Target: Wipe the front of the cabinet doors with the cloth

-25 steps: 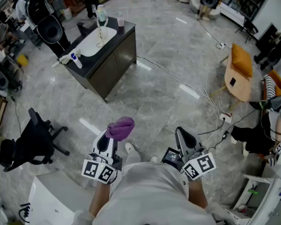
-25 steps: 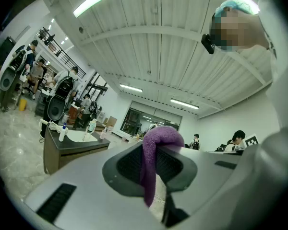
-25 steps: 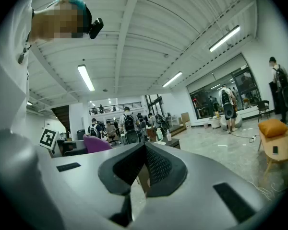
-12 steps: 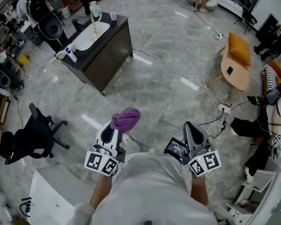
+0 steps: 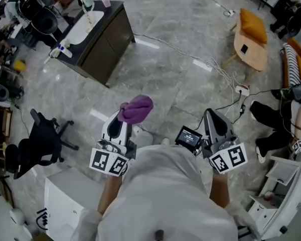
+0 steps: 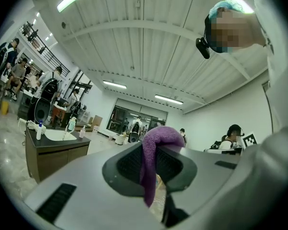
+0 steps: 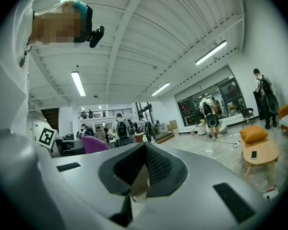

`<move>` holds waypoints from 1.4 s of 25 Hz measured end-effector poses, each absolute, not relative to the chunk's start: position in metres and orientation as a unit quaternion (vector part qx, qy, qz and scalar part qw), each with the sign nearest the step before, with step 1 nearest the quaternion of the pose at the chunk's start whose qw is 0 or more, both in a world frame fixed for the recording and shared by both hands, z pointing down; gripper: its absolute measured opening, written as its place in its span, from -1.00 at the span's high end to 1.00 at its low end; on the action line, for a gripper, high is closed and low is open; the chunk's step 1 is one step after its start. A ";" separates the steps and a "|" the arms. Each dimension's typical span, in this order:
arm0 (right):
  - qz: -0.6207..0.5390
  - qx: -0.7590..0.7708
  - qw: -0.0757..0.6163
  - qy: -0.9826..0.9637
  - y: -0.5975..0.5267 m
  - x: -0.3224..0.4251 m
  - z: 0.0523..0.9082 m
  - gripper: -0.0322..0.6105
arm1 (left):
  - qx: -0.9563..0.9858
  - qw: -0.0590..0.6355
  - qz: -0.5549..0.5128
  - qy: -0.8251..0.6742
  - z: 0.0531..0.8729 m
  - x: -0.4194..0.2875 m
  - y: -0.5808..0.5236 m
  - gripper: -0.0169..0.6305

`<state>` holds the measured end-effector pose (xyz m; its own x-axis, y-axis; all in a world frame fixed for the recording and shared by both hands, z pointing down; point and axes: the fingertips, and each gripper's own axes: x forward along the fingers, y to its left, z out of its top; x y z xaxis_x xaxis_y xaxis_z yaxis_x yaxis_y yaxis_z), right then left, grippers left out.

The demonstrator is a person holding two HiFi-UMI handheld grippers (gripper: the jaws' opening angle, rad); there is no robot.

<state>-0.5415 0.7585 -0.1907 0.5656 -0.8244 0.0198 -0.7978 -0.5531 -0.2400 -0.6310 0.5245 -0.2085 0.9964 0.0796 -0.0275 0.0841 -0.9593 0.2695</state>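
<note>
head view: bunched purple cloth [image 5: 136, 109]

Grey marble floor [image 5: 165, 89] spread wide — 1 black office chair [image 5: 40, 142] at left, 1 wooden table [image 5: 251, 51] with an orange cushion [image 5: 252, 25] at right; strip lights [image 7: 78, 83] glowed overhead.

The person wore a pale grey top [image 5: 160, 195], filling the lower middle of the head view. The left tool [image 5: 119, 122] and right tool [image 5: 210, 115] had smooth light-grey shells with black ribbed pads inside. Each bore a marker cube [image 5: 108, 162] of black-and-white squares. A small dark screen [image 5: 188, 137] was mounted beside the right tool.
</note>
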 end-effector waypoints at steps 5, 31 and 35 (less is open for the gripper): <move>-0.082 -0.867 0.107 0.479 0.741 -0.532 -0.179 0.82 | 0.991 0.125 0.014 0.036 -0.200 -0.627 0.520 0.80; -0.070 -0.888 0.085 0.446 0.531 -0.379 -0.198 0.82 | 0.984 0.166 0.002 0.066 -0.178 -0.441 0.312 0.80; -0.066 -0.866 0.058 0.492 0.480 -0.368 -0.201 0.82 | 0.985 0.164 -0.005 0.056 -0.182 -0.427 0.293 0.80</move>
